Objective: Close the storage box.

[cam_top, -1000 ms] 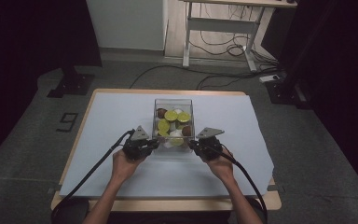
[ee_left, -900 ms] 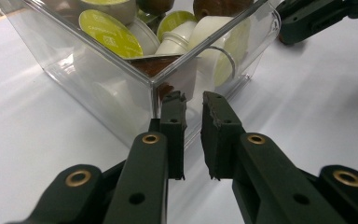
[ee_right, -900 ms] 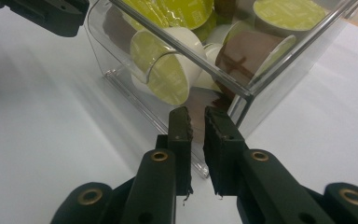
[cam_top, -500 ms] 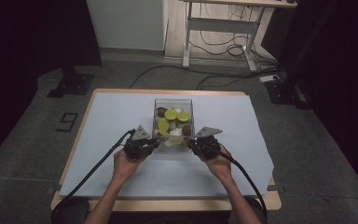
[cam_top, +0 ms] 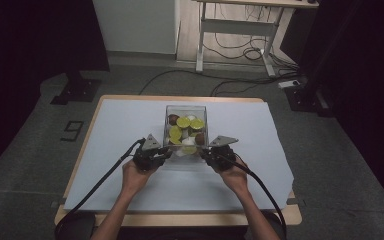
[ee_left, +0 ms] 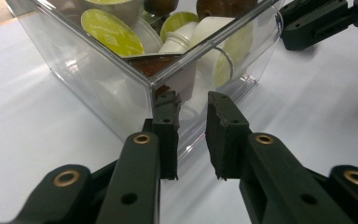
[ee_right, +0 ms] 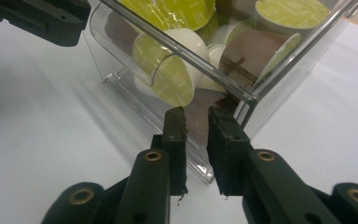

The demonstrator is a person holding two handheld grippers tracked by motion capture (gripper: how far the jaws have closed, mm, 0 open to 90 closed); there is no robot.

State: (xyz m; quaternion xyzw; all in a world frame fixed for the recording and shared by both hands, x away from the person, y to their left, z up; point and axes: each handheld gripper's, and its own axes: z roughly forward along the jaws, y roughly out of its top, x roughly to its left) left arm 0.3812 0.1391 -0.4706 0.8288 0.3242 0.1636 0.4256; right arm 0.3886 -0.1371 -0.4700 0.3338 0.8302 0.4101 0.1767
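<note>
A clear plastic box [cam_top: 186, 131] stood on the table [cam_top: 130, 125], near its middle, on a white cover. It was full of coffee capsules [cam_top: 183, 122], some with green lids, some brown and some white.

The left gripper [cam_top: 161, 155] was at the near left corner of the box, and the right gripper [cam_top: 206, 156] at the near right corner, each held in 1 hand of the person. In the left gripper view the 2 fingers [ee_left: 167, 126] stood a little apart, with a narrow gap, just in front of the corner of the box [ee_left: 149, 86]; they had just been opening and did not press on the wall. In the right gripper view the fingers [ee_right: 175, 130] were also slightly apart at the other corner [ee_right: 247, 100], with nothing clamped between them.
</note>
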